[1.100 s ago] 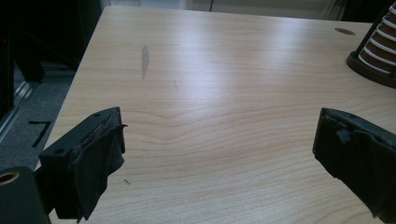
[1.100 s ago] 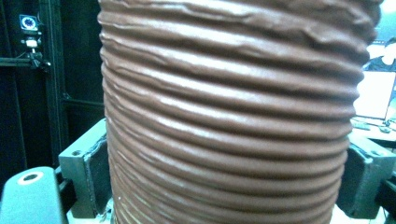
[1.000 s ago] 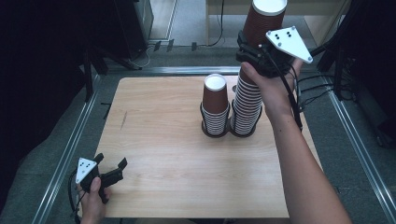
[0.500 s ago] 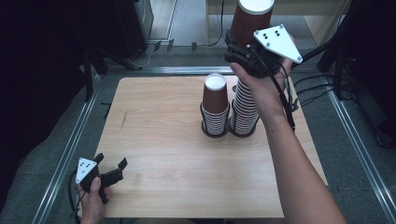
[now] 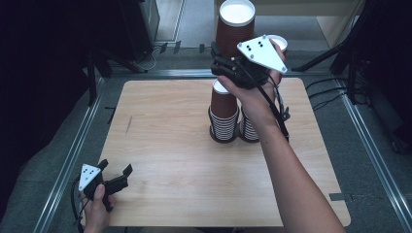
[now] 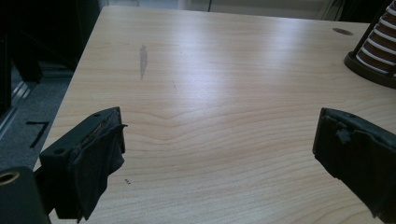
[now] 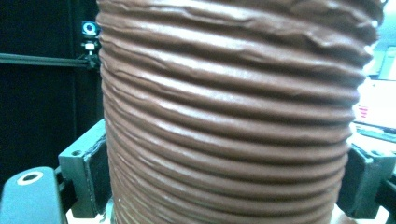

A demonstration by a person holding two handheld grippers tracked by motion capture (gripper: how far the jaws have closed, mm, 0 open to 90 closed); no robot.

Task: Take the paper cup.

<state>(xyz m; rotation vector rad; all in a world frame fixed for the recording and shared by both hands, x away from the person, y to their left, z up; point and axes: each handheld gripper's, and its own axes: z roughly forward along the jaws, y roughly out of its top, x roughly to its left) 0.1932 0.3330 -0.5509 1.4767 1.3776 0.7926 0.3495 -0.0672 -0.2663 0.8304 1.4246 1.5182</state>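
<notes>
Two stacks of brown paper cups stand at the table's far middle: a shorter stack (image 5: pixel 224 116) and, to its right, a taller stack (image 5: pixel 250 128) largely hidden by the person's right hand. My right gripper (image 5: pixel 226 66) is shut on a brown ribbed cup (image 5: pixel 235 26), held high over the shorter stack. In the right gripper view the cup (image 7: pixel 229 107) sits between the two jaws. My left gripper (image 5: pixel 118 181) rests open near the table's front left corner, nothing between its jaws (image 6: pixel 219 154). The base of a stack (image 6: pixel 373 58) shows at that view's top right.
The wooden table (image 5: pixel 165 145) has metal rails along its left and right sides. Cables trail on the floor at the far right (image 5: pixel 335 92). A dark smudge (image 6: pixel 143 56) marks the wood left of the middle.
My right gripper has lifted the cup off the top of the taller stack and carried it left, over the shorter stack. The left gripper has stayed put.
</notes>
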